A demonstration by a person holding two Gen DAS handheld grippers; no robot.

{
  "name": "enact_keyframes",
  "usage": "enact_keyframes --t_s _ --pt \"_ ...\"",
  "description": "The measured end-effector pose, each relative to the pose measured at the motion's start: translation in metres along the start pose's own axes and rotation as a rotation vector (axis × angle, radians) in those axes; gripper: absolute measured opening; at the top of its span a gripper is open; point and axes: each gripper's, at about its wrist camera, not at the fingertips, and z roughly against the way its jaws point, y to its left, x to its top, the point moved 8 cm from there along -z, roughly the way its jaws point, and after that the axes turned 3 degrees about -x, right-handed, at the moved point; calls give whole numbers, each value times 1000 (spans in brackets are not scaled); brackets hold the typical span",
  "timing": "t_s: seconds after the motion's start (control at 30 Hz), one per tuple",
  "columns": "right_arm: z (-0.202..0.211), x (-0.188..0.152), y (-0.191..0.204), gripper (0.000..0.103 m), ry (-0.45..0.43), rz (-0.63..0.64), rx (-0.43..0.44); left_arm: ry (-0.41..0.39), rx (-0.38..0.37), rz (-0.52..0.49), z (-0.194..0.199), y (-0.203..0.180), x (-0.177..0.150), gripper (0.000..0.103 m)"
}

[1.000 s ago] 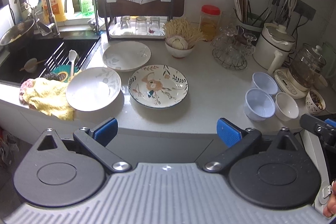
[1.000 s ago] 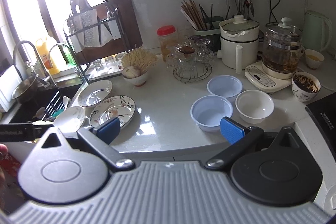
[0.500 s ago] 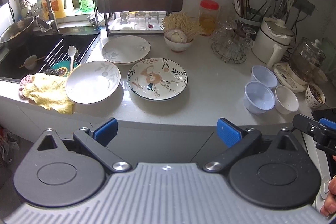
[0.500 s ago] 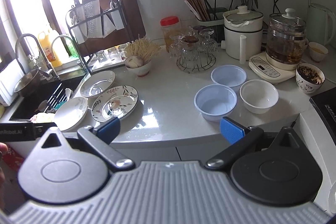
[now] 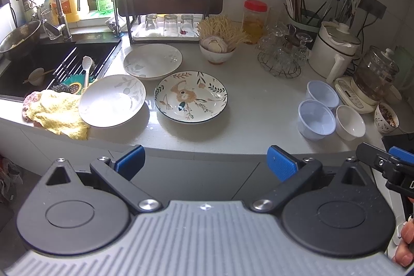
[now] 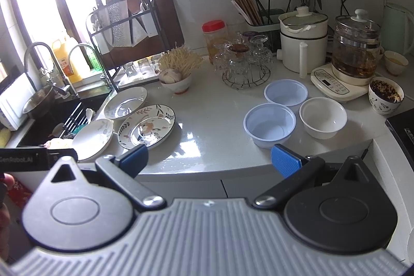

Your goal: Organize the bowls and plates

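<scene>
Three plates lie on the counter's left: a flower-painted plate, a white plate by the sink and a white plate behind them. On the right stand two pale blue plastic bowls and a white bowl. In the right wrist view the painted plate, blue bowls and white bowl show again. My left gripper and right gripper are open and empty, held before the counter's front edge.
A sink with a yellow cloth is at the left. A rack with glasses, a bowl of noodles and garlic, a glass stand, a white cooker, a glass kettle and a patterned cup line the back and right.
Both grippers have pulled back and up a little from the counter, so the plates and bowls sit higher and smaller in view. Both stay open.
</scene>
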Motion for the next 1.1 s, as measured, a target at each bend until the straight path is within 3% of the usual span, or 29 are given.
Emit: enact_keyframes --t_s 0.43,0.7,1.1 --pt "-3 3 -2 103 1 -27 12 -2 -10 -15 -3 -4 9 102" --pt "-12 0 -4 103 -40 -55 -11 14 -47 -30 -27 -2 13 102" --pt "-34 8 25 103 -53 -58 -42 6 -111 -76 -54 19 45 102"
